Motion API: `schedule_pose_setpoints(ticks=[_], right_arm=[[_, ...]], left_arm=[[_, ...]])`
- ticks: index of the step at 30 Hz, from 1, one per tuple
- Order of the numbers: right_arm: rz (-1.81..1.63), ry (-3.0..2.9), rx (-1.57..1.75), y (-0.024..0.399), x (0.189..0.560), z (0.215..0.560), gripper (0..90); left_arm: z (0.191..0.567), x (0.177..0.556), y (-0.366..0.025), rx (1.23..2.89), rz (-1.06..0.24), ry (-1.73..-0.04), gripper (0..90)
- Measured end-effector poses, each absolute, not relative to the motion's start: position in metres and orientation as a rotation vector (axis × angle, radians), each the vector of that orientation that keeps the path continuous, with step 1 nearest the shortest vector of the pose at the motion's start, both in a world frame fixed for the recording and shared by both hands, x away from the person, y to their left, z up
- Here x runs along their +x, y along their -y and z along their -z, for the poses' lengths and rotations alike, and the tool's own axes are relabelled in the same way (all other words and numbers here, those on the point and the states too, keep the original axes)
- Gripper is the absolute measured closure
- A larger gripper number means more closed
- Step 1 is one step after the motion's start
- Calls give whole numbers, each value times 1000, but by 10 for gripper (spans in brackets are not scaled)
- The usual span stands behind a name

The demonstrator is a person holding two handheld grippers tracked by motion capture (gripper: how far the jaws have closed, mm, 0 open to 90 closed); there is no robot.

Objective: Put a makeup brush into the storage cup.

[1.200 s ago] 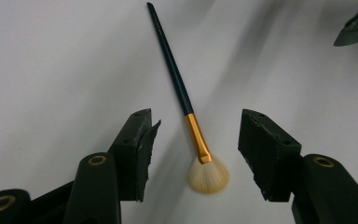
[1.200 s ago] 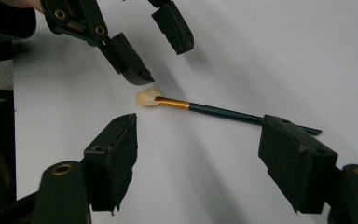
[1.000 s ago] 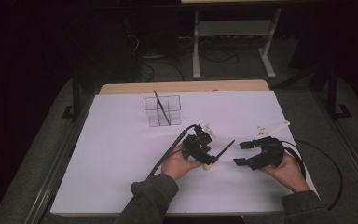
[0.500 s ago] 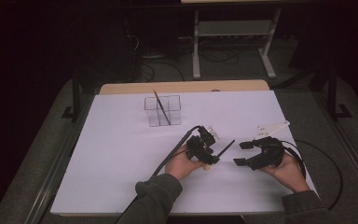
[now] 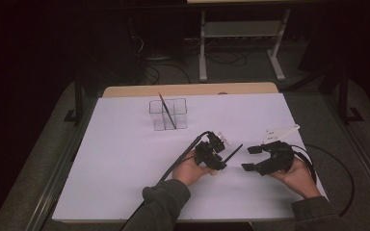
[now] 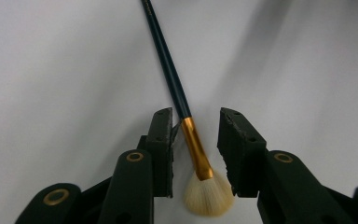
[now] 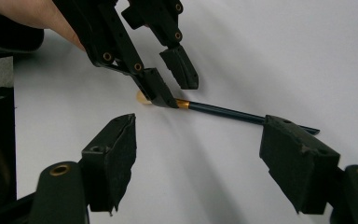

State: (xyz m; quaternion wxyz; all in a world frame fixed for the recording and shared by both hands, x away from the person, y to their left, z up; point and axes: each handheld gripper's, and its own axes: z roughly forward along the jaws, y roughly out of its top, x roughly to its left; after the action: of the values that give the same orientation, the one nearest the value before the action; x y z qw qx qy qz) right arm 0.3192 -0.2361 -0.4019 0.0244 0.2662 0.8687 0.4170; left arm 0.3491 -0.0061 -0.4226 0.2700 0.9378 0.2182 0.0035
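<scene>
left claw closing, pads not yet gripping | brush ferrule between jaws, flat on table

White table top, clear divided holder, brush lying flat

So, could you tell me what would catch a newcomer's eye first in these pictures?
Probably the brush lying on the white table cover, its gold ferrule and pale bristles between the closing jaws of the left gripper, which do not yet clamp it. Next, the right gripper waits open beside it, and a clear holder with another brush stands farther back.
</scene>
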Motion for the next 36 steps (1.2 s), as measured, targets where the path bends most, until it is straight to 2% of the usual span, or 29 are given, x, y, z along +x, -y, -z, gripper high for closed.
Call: schedule_pose_setpoints(ticks=[10, 17, 22, 36], right_arm=[[-1288, -2674, 810, 236, 318, 400, 261], [-1280, -2678, 797, 236, 319, 399, 262], [-1278, -2669, 792, 236, 318, 398, 263], [-1266, -2684, 796, 234, 319, 401, 266]], left_arm=[[428, 348, 9, 2548, -26, -596, 702], [428, 347, 11, 2571, -77, -603, 795], [427, 346, 13, 2601, -104, -584, 824], [425, 349, 7, 2607, -75, -563, 839]])
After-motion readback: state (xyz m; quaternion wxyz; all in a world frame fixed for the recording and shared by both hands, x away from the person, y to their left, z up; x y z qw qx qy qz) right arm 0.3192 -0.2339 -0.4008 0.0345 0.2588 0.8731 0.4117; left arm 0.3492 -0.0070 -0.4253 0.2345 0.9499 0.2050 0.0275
